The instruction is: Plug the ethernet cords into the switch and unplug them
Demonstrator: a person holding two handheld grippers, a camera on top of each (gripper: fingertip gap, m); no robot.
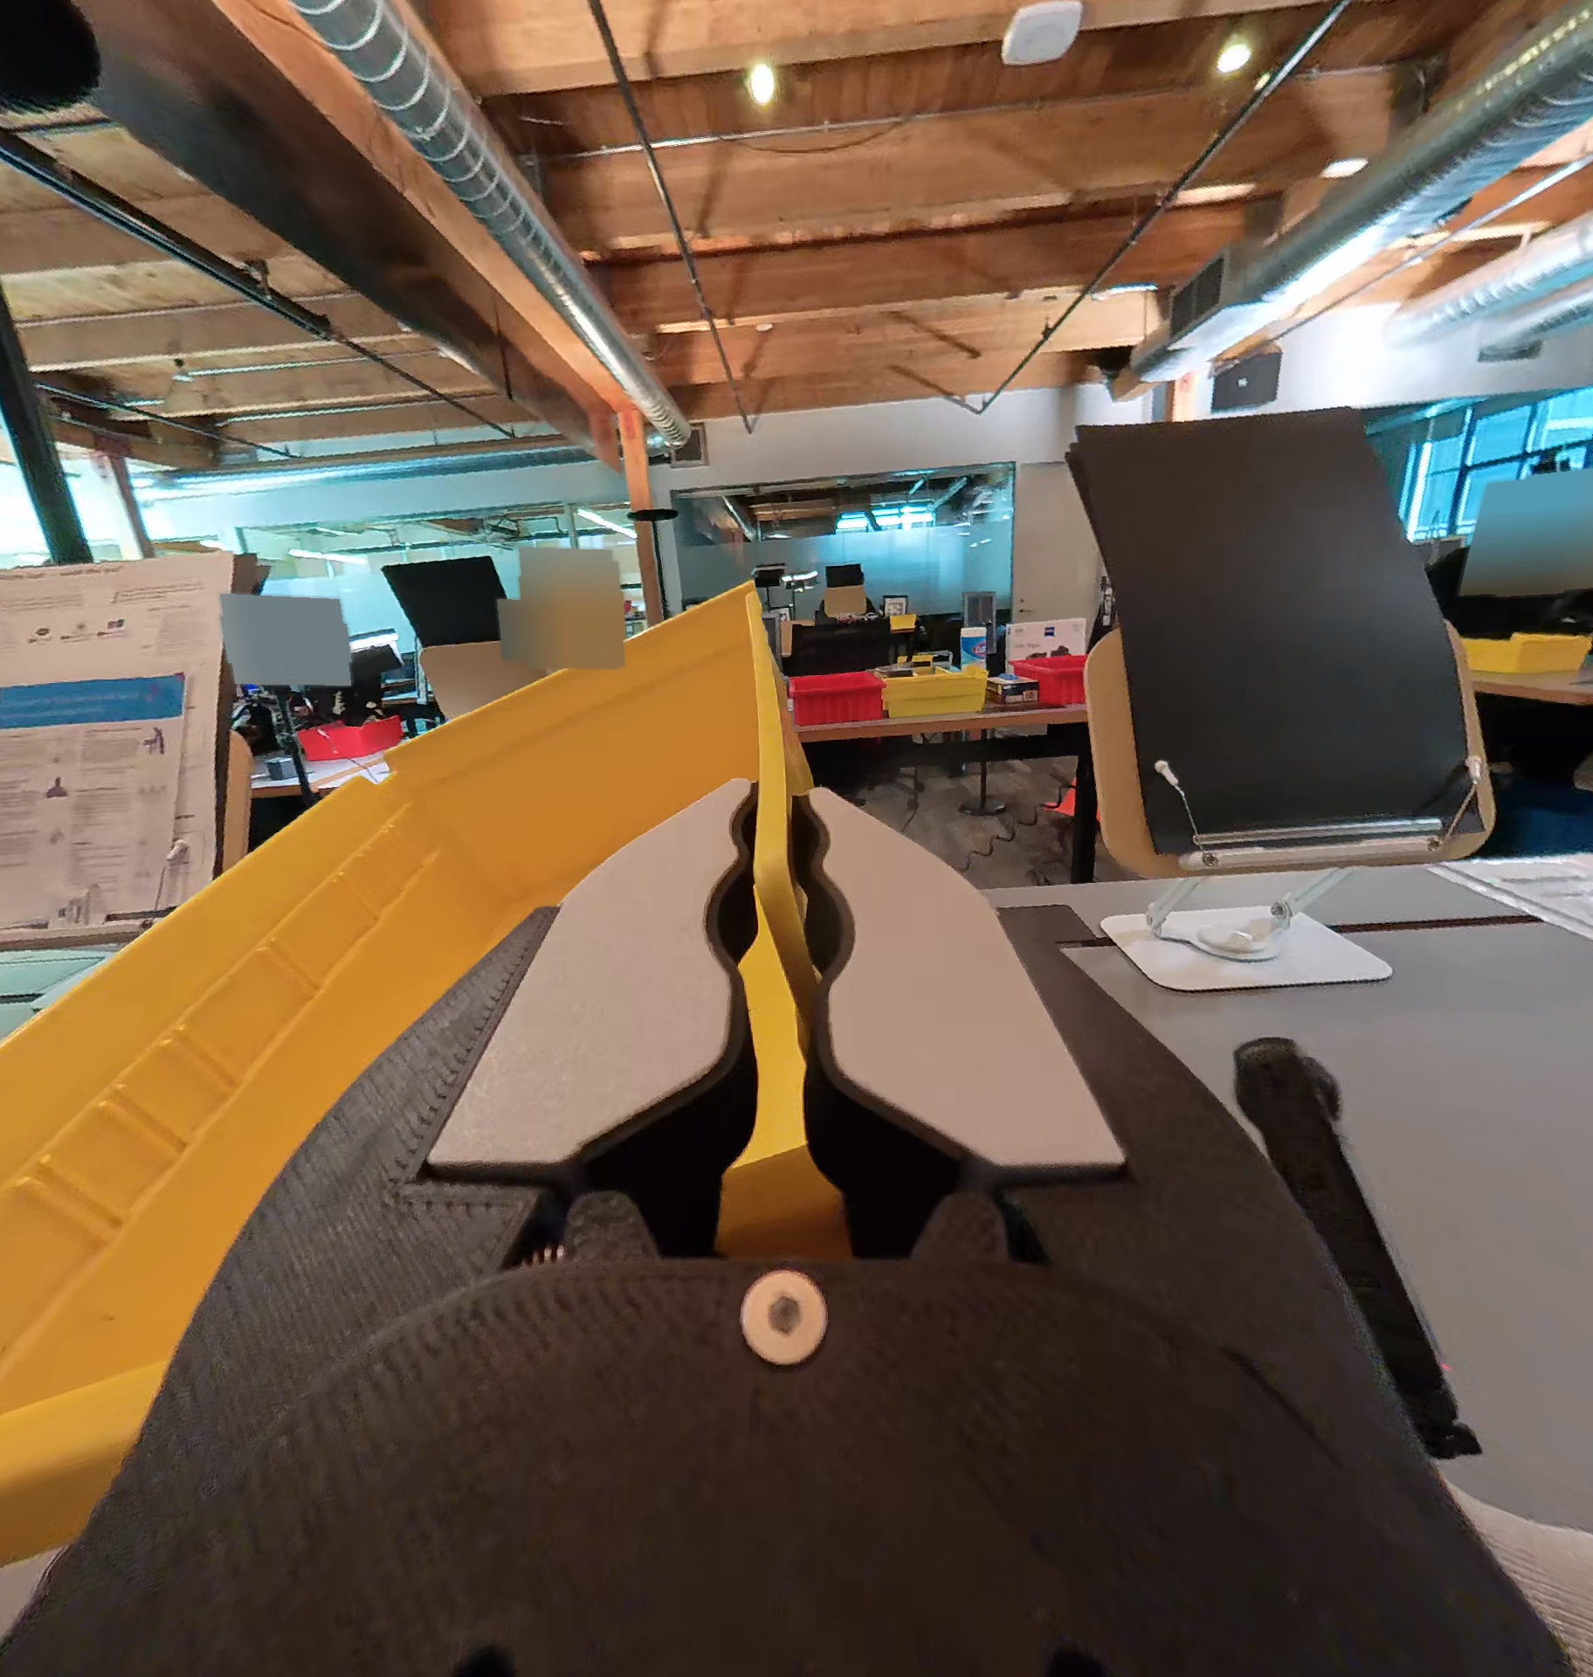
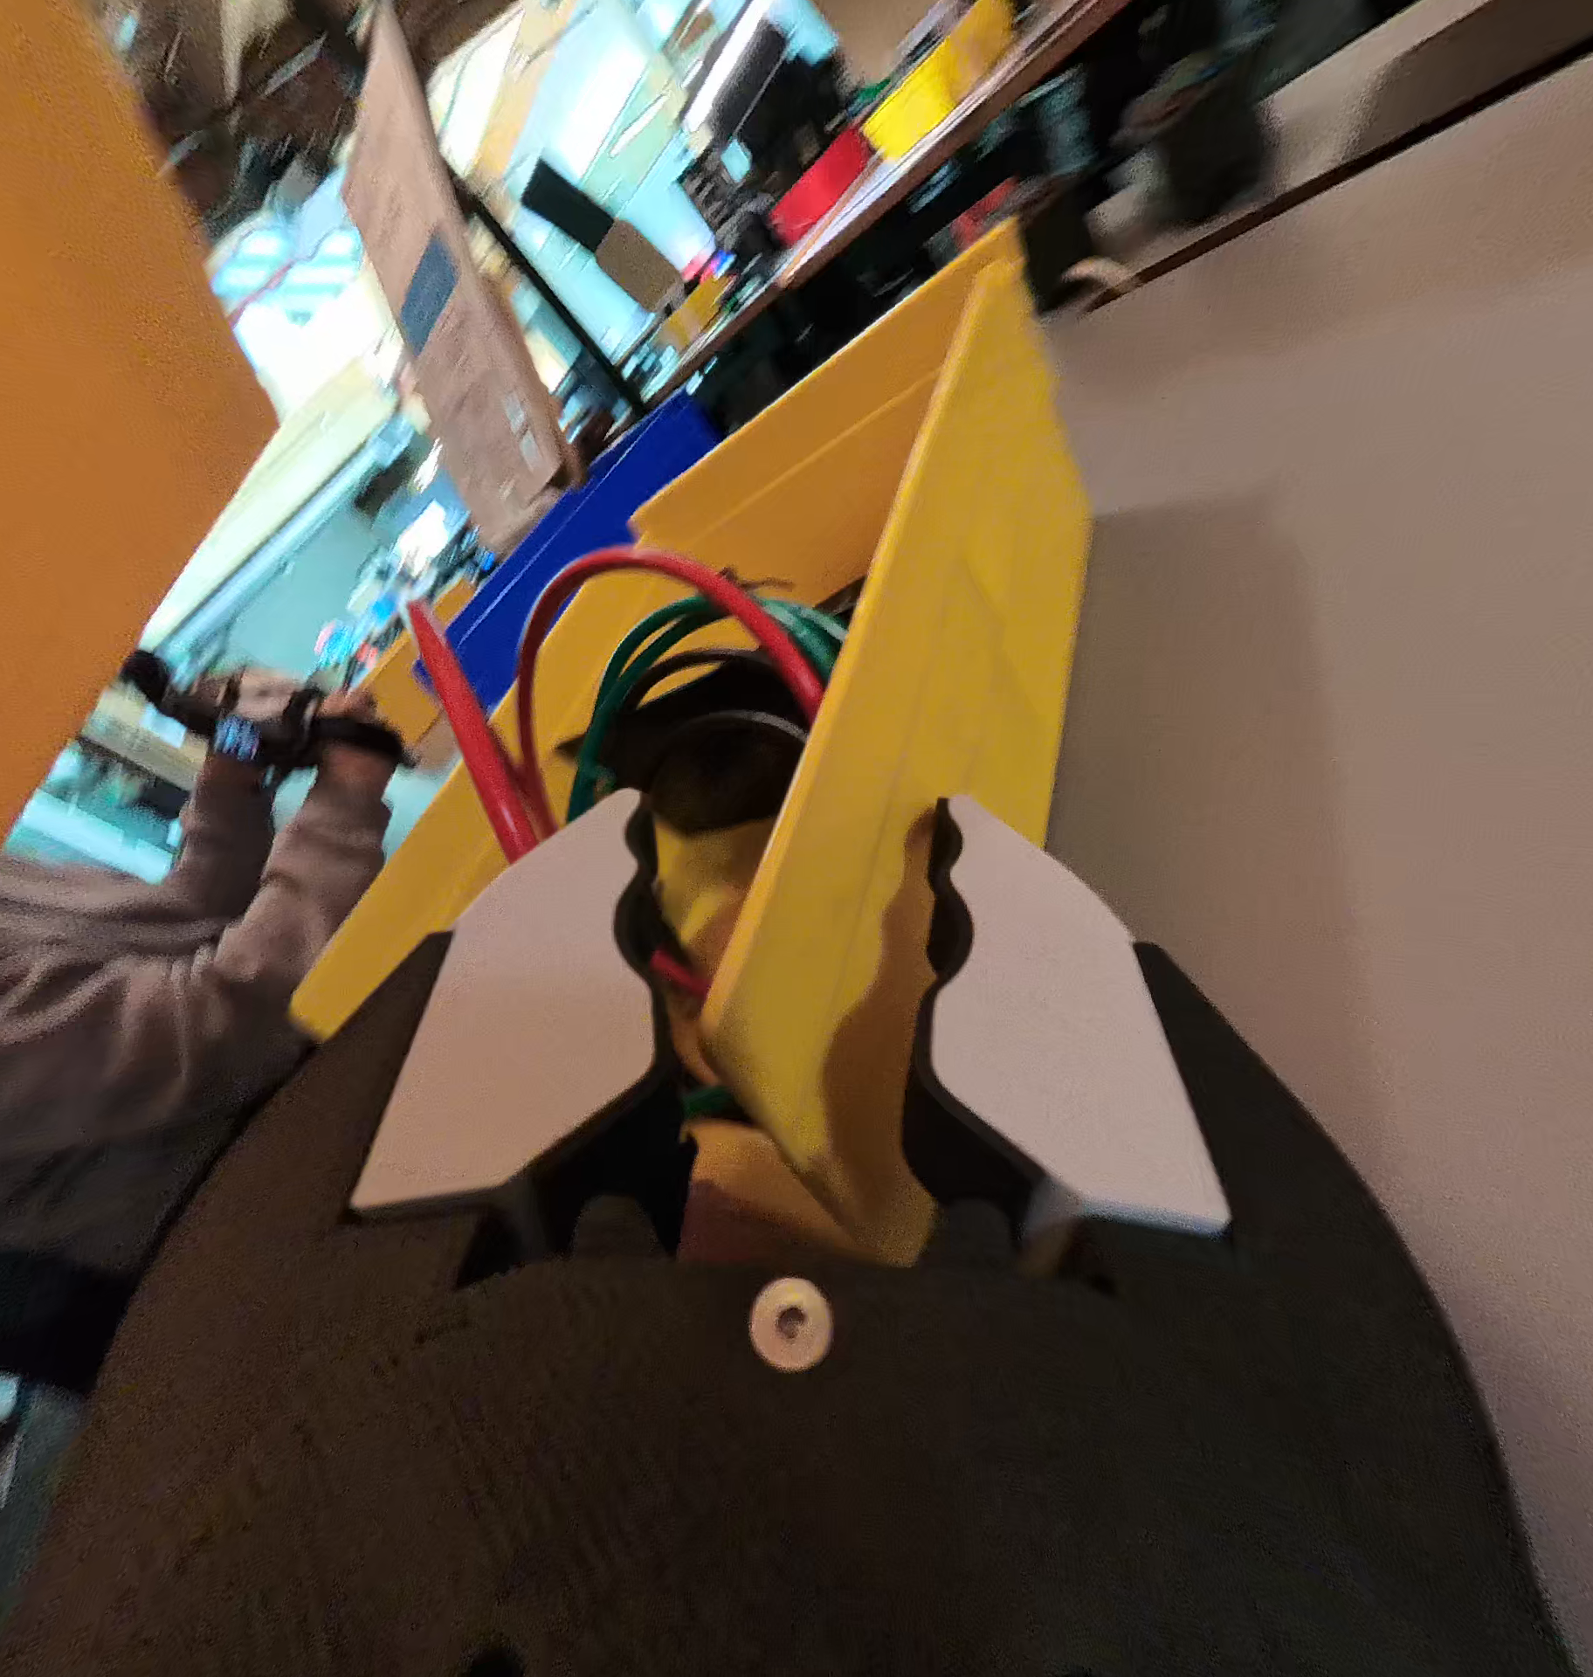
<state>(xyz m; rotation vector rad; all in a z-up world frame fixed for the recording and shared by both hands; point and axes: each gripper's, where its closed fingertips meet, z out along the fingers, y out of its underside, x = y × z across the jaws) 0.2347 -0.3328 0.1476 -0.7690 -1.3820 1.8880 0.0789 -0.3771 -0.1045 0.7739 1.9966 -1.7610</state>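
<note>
Cords (image 2: 593, 653), red and green, loop inside a yellow bin (image 2: 956, 690), half hidden and blurred in the right view, where the right claw (image 2: 788, 808) straddles the bin's wall, jaws apart, while the left view shows the left claw (image 1: 782, 799) clamped on the bin's rim above a grey surface (image 1: 1455, 1044) in an open office.

My left wrist view is sharp and evenly bright. Round ceiling lights (image 1: 761, 83) glare white among the wooden beams, and daylight blows out the windows (image 1: 1537, 454) at far right and the left edge to pale cyan. Straight lines bow outward near the frame edges from the wide lens. The grey table (image 1: 1501, 1044) shows only soft shadows. My right wrist view is smeared by motion blur throughout, background worst; the yellow bin (image 2: 983, 635) throws a soft shadow on the pale surface beside it.
</note>
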